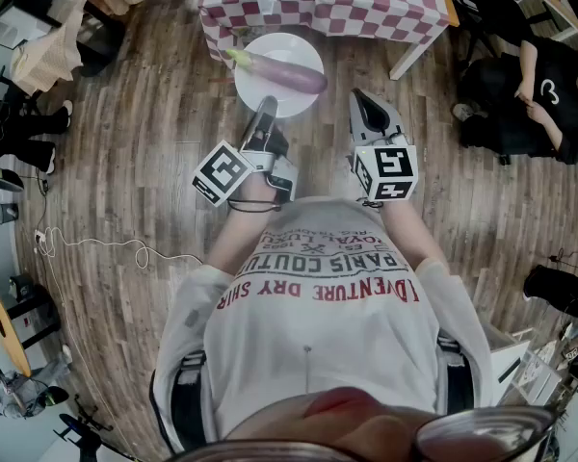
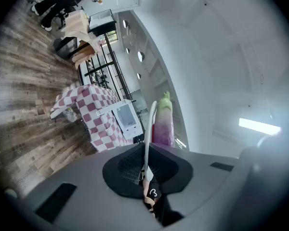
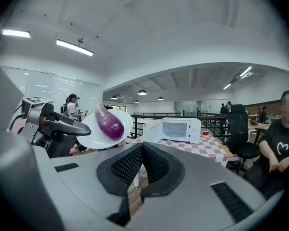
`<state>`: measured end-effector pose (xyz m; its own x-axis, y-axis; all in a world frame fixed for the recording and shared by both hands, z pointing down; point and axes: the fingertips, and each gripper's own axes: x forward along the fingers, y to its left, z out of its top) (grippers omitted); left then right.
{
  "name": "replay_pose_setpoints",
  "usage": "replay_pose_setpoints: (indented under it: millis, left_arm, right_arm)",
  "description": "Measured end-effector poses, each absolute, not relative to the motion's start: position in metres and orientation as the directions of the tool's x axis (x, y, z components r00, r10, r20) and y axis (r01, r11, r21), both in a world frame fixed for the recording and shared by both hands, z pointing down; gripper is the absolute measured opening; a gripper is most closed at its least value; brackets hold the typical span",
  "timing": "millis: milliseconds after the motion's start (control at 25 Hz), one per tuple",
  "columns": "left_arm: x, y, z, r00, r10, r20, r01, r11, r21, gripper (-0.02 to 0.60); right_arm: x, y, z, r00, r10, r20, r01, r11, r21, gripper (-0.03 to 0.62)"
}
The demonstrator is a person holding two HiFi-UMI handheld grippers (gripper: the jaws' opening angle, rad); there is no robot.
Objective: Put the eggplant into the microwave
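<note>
Head view: our left gripper (image 1: 268,102) is clamped on the 6 o'clock rim of the white plate (image 1: 270,46). The eggplant (image 1: 289,70) lies across that plate, stem toward 9 o'clock. Our right gripper (image 1: 363,102), at the plate's 4 o'clock, has its jaws together and empty. In the right gripper view, the microwave (image 3: 180,130) stands at 3 o'clock of the plate.

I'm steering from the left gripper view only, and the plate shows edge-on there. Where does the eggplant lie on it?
Observer: In the head view the eggplant lies across the middle of the white plate, with its green stem end at the left.
Operator: Is the right gripper helping to carry the plate?
Observer: No. The right gripper is beside the plate and apart from it, with nothing between its jaws. Only the left gripper clamps the near rim.
</note>
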<state>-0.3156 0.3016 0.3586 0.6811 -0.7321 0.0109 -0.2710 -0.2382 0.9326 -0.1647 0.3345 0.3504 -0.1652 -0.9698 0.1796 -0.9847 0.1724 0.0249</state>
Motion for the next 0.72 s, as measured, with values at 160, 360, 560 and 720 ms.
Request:
replay_pose_setpoints:
  millis: [160,360,560,720]
  left_arm:
    - [-0.312,0.295,0.361,0.683,-0.73,0.01,-0.264,-0.235,0.935,0.037]
    - [-0.313,0.289,0.365,0.692,-0.722,0.021,-0.263,-0.225,0.938,0.037]
    - [-0.315,0.284,0.375,0.708,-0.706,0.037,-0.255,-0.207,0.945,0.037]
    - [-0.315,0.281,0.386,0.72,-0.692,0.054,-0.251,-0.187,0.95,0.037]
  right_arm:
    - [-0.164,0.328,0.35,-0.167,-0.97,0.179,-0.984,0.175,0.031,0.025]
    - [-0.167,0.323,0.353,-0.161,-0.969,0.189,-0.985,0.169,0.031,0.025]
    - [-0.167,0.32,0.358,-0.128,-0.974,0.188,-0.991,0.13,0.002,0.025]
    - [-0.163,0.318,0.365,-0.097,-0.976,0.195,-0.995,0.095,-0.018,0.025]
